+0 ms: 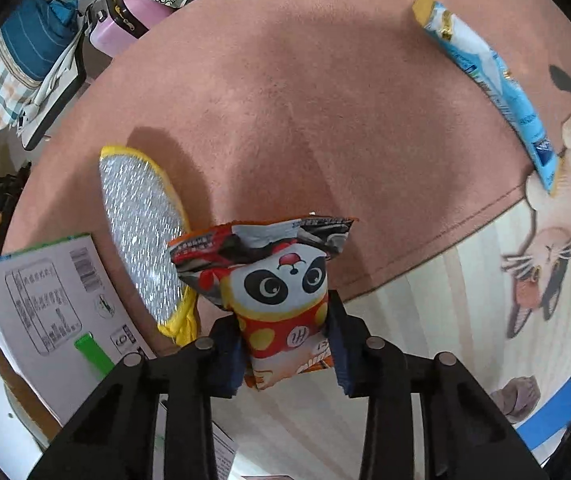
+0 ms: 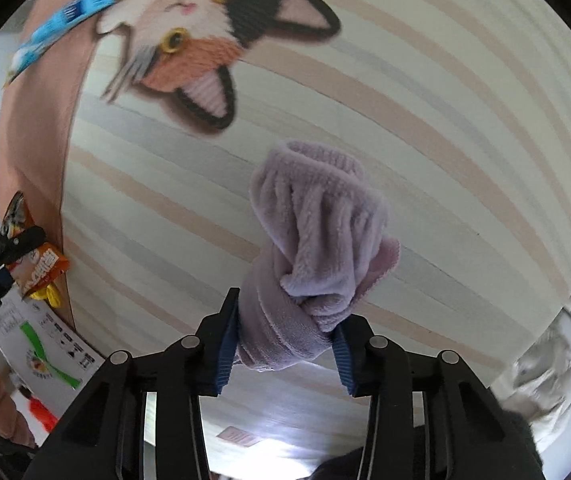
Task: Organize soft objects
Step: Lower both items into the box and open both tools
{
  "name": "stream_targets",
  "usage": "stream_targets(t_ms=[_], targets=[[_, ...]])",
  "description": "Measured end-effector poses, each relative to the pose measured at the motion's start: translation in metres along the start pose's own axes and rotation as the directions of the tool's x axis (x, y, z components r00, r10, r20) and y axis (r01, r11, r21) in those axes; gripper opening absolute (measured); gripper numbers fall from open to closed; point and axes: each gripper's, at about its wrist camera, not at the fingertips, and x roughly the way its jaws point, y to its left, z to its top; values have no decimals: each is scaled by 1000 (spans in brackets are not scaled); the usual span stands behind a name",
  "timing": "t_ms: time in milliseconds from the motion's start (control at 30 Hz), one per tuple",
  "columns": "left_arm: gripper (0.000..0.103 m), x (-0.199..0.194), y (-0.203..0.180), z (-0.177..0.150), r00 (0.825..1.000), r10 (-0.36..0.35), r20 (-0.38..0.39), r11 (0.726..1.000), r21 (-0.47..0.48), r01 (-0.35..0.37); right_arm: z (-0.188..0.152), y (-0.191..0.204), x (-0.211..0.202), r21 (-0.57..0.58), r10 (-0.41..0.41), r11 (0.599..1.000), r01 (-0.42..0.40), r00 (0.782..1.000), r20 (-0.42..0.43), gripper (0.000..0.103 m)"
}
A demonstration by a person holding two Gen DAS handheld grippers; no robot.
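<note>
Left wrist view: the left gripper (image 1: 287, 344) pinches the lower part of a crinkled red, white and orange snack packet printed with a panda face (image 1: 273, 280), which stands upright between the blue-padded fingers above a striped cream mat with a calico cat picture (image 1: 465, 280). Just left of the packet lies an oval silver glitter pouch with yellow trim (image 1: 141, 228) on a round salmon-pink rug (image 1: 285, 100), and beside that a white cardboard box with printed labels and a green mark (image 1: 45, 300). Farther off, near the rug's far right edge, lies a long light-blue plastic packet with a yellow end (image 1: 489, 76), its near end overlapping the cat picture. Beyond the rug sit a pink case (image 1: 125, 20) and a checked cloth bag (image 1: 13, 64). In the right wrist view, the right gripper (image 2: 285, 340) clamps a bunched lilac fleece cloth (image 2: 317, 232), lifted over the striped mat, with the cat's face beyond it.
</note>
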Motion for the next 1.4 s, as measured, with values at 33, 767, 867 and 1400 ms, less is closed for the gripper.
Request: stream_targets(t_ms=[33, 767, 867, 1400], targets=[[31, -3, 1, -5, 1000, -9, 10, 1000, -3, 10, -4, 4, -3, -19, -3, 1000, 3, 1000, 10, 43], [30, -144, 191, -210, 931, -188, 313, 950, -184, 254, -175, 197, -120, -739, 110, 673, 16, 986, 121, 43], [30, -133, 238, -239, 945, -178, 275, 934, -254, 250, -218, 245, -99, -829, 95, 560, 15, 992, 82, 43], [30, 8, 373, -251, 937, -348, 3, 820, -483, 306, -317, 376, 56, -973, -237, 211, 96, 970, 44, 43]])
